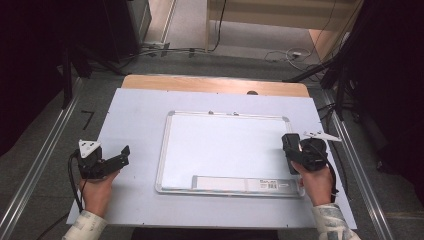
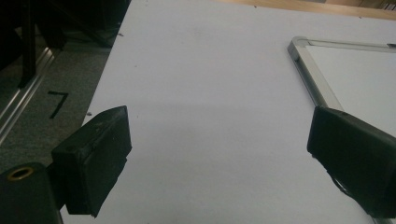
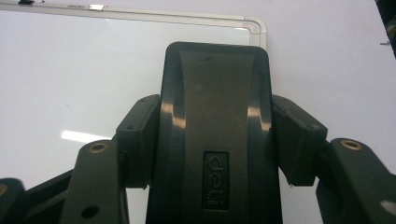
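Observation:
A white whiteboard [image 1: 225, 145] with a silver frame [image 2: 310, 70] lies flat in the middle of the white sheet [image 1: 135, 120]. My right gripper [image 1: 294, 159] hovers at the board's right edge, shut on a black "deli" board eraser [image 1: 288, 142]. In the right gripper view the eraser [image 3: 215, 79] stands upright between the jaws of that gripper [image 3: 215, 121], over the board's far right corner [image 3: 254, 25]. My left gripper [image 1: 123, 155] rests on the sheet left of the board, jaws wide apart. In its own view this gripper [image 2: 217, 126] has nothing between its fingers.
A grey strip with a barcode label [image 1: 245, 184] runs along the board's near edge. The wooden table edge [image 1: 215, 84] shows beyond the sheet. Metal rails [image 1: 45, 150] flank the table on the floor, with cables [image 1: 290, 54] behind and a black tape mark [image 1: 87, 119] at left.

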{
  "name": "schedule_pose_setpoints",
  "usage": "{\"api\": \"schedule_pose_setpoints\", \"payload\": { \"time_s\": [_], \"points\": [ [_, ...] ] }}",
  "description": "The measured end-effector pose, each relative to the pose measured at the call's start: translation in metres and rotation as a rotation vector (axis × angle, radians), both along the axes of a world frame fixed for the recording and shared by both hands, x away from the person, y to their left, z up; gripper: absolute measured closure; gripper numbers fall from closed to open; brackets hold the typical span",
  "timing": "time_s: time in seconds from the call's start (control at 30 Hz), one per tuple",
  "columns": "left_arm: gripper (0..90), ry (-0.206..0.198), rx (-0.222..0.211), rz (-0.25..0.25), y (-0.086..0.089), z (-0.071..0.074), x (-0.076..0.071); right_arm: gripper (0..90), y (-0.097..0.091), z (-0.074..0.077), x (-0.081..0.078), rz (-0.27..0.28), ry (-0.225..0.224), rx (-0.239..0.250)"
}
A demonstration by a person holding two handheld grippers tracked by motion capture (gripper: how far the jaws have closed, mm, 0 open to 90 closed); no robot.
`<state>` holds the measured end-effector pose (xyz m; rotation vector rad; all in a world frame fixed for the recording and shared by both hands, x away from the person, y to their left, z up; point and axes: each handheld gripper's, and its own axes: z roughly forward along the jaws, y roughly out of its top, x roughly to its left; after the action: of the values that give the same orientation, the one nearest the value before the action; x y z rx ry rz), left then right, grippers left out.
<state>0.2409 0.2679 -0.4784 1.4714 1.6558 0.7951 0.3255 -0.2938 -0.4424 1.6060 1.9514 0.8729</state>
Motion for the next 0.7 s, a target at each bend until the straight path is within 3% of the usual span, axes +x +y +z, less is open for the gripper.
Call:
{"api": "schedule_pose_setpoints", "payload": {
  "time_s": [0.43,0.7],
  "points": [
    [7.0,0.000,0.000,-0.002,0.000,0.000,0.000,37.5,-0.002,0.000,0.000,-0.006,-0.001,-0.002],
    [7.0,-0.005,-0.002,0.003,0.001,0.001,-0.001,37.5,-0.012,-0.001,-0.002,-0.037,0.001,0.003]
  ]
}}
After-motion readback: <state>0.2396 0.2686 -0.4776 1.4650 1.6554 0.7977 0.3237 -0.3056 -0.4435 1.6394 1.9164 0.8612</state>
